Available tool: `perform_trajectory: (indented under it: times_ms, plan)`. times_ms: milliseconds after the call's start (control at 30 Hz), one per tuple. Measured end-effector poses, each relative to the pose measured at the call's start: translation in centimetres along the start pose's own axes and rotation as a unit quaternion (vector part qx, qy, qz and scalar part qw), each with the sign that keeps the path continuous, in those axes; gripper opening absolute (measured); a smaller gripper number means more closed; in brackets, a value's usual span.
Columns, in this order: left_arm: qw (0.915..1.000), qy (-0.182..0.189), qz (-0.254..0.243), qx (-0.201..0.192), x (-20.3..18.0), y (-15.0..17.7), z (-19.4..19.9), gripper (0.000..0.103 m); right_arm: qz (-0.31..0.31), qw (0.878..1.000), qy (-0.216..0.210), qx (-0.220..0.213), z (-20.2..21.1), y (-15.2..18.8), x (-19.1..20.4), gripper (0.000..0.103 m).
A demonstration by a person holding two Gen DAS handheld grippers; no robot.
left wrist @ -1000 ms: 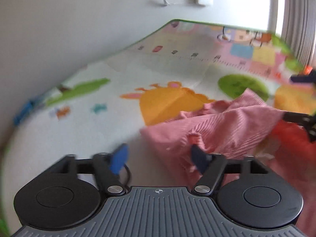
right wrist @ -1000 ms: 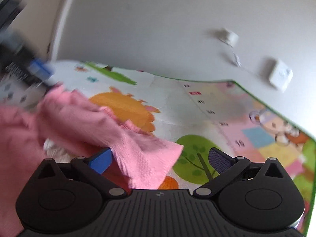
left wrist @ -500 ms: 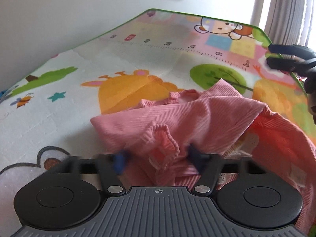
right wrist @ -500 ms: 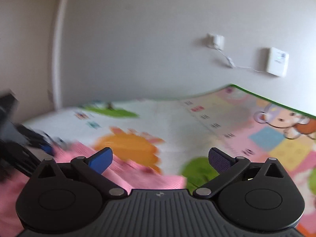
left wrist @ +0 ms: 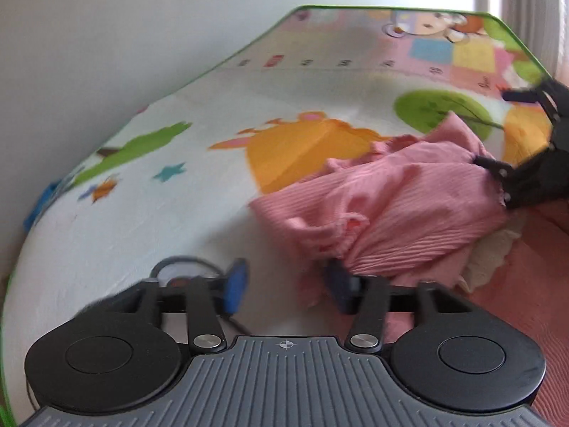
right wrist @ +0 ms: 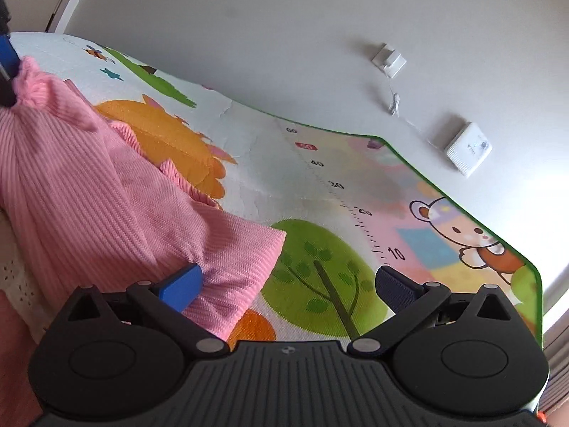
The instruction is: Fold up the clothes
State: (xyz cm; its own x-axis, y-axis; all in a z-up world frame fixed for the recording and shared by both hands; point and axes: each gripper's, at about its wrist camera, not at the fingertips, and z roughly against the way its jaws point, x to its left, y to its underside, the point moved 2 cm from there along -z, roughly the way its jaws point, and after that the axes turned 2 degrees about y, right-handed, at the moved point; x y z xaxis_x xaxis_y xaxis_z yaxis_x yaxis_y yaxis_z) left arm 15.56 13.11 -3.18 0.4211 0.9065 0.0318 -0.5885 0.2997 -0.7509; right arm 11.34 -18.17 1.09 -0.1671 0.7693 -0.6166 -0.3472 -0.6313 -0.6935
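Plainly bunched in a heap: pink ribbed knit garment [left wrist: 409, 206] on the colourful cartoon-printed foam play mat [left wrist: 199, 210], over the orange animal print and beside the green tree print. Left gripper [left wrist: 286, 284] low over the mat at the heap's near edge, jaws spread, light blue pad [left wrist: 235, 284] on bare mat, dark pad [left wrist: 338, 283] touching the garment's ruffled hem; whether any cloth lies between the pads, cannot tell through the blur. Right gripper [right wrist: 288, 283] at the far side of the heap, jaws spread wide, blue pad [right wrist: 183, 284] resting against a flat pink corner [right wrist: 242, 259], dark pad [right wrist: 394, 283] apart over the tree print. Cream lace-edged fabric [left wrist: 490, 252] peeking from under the pink folds. White wall box [right wrist: 468, 149] and small white plug with cord [right wrist: 389, 61] on the grey wall behind the mat.
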Motion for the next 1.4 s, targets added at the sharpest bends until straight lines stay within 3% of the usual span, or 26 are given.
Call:
perform_trajectory:
  times_ms: [33,133,267,367,433,500,533,667,733,900,967,1067,1133,1200,1267,1400]
  plan:
    - [0.9998,0.003,0.012,-0.015,0.3,-0.5,0.8,0.064,-0.006,1.000,0.001,0.011,-0.1,-0.1,0.1,0.103]
    - [0.9961,0.022,0.046,-0.073,1.0,-2.2,3.6,0.084,-0.006,0.999,0.013,0.031,-0.2,-0.3,0.8,0.103]
    - [0.9783,0.144,0.094,-0.115,0.5,-3.6,5.5,0.089,0.009,0.999,-0.005,0.037,-0.4,-0.9,0.4,0.103]
    - [0.9696,0.196,0.099,-0.107,-0.9,-3.6,4.5,0.089,-0.075,0.995,-0.048,0.042,-0.1,-2.1,-3.0,0.103]
    - [0.9673,0.212,0.103,-0.092,-1.4,-3.3,3.0,0.089,-0.153,0.985,-0.072,0.035,-0.1,-2.6,-5.3,0.103]
    - [0.9687,0.209,0.115,-0.069,-1.6,-3.1,0.9,0.089,-0.216,0.971,-0.093,0.035,-0.5,-3.0,-7.1,0.103]
    - [0.9699,0.203,0.123,-0.056,-1.5,-3.0,-0.2,0.089,-0.218,0.971,-0.092,0.042,-1.2,-3.0,-6.9,0.103]
    - [0.9691,0.176,0.173,-0.008,0.1,-1.7,-3.6,0.085,-0.159,0.982,-0.053,0.089,-5.0,-2.1,-4.1,0.103]
    - [0.9674,0.180,0.178,-0.004,0.6,-1.6,-4.0,0.084,-0.138,0.984,-0.034,0.111,-6.8,-0.9,-2.6,0.103]
    - [0.9715,0.170,0.165,0.003,0.2,-2.0,-4.2,0.085,-0.180,0.976,-0.050,0.115,-7.1,-0.3,-3.4,0.103]
    - [0.9746,0.157,0.160,0.000,-0.2,-2.2,-3.1,0.085,-0.181,0.976,-0.039,0.114,-6.0,-0.6,-4.1,0.103]
    - [0.9823,0.135,0.126,-0.032,-1.2,-1.9,0.1,0.094,-0.186,0.978,-0.022,0.093,-3.2,-1.0,-5.4,0.103]
    - [0.9895,0.112,0.076,-0.051,-2.4,-1.2,2.9,0.095,-0.188,0.979,-0.040,0.065,0.2,-0.8,-5.9,0.103]
    - [0.9966,0.060,0.012,-0.056,-3.8,0.1,4.7,0.096,-0.180,0.980,-0.068,0.052,3.2,-0.3,-5.6,0.103]
    - [0.9981,0.013,-0.037,-0.046,-4.8,1.5,5.6,0.096,-0.166,0.981,-0.091,0.045,5.8,0.5,-5.0,0.103]
    - [0.9987,0.011,-0.050,0.003,-5.4,4.2,5.7,0.096,-0.119,0.982,-0.137,0.052,9.2,2.6,-2.7,0.103]
